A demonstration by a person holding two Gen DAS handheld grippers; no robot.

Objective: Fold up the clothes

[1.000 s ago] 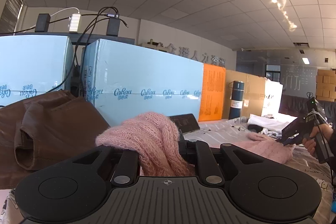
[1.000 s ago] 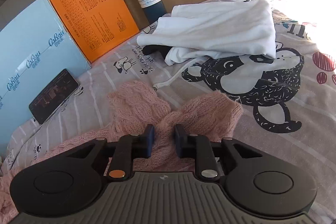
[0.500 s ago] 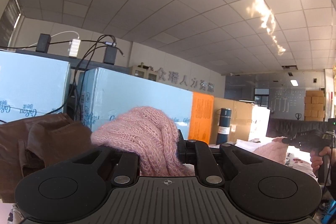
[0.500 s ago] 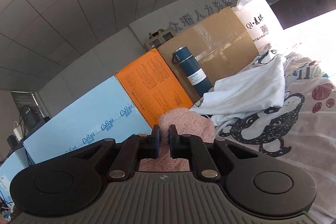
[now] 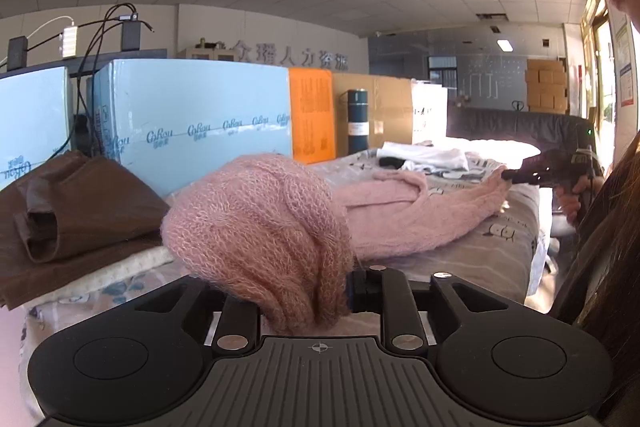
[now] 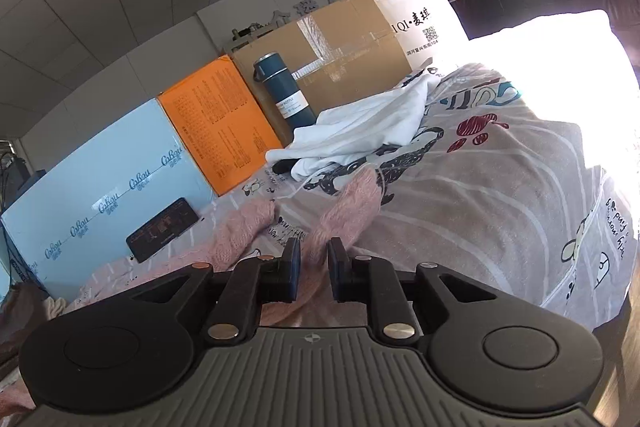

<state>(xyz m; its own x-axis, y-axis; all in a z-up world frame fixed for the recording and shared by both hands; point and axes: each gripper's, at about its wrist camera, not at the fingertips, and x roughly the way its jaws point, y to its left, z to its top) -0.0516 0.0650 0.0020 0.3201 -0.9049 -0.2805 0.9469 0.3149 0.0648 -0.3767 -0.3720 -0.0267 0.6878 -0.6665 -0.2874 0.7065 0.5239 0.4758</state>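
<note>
- While the pink knit sweater [image 5: 384, 219] lies stretched along the near edge of the cartoon-print bedsheet [image 6: 500, 187], the left gripper [image 5: 304, 291] has its jaws clamped on a bunched end of it, the wool mounded over the fingers.
- At the far end, the right gripper [image 6: 313, 267] grips the tip of one sleeve [image 6: 352, 203] between its nearly closed jaws.
- Toward the sheet's far edge lies a crumpled white garment [image 6: 360, 131], well apart from the sweater.
- Behind that stands a dark blue bottle [image 6: 284, 91], against a cardboard box [image 6: 340, 51].
- Near the sheet's left edge rests a folded brown garment [image 5: 68, 203].
- A black phone [image 6: 162, 229] leans on the light blue box [image 6: 100, 179].
</note>
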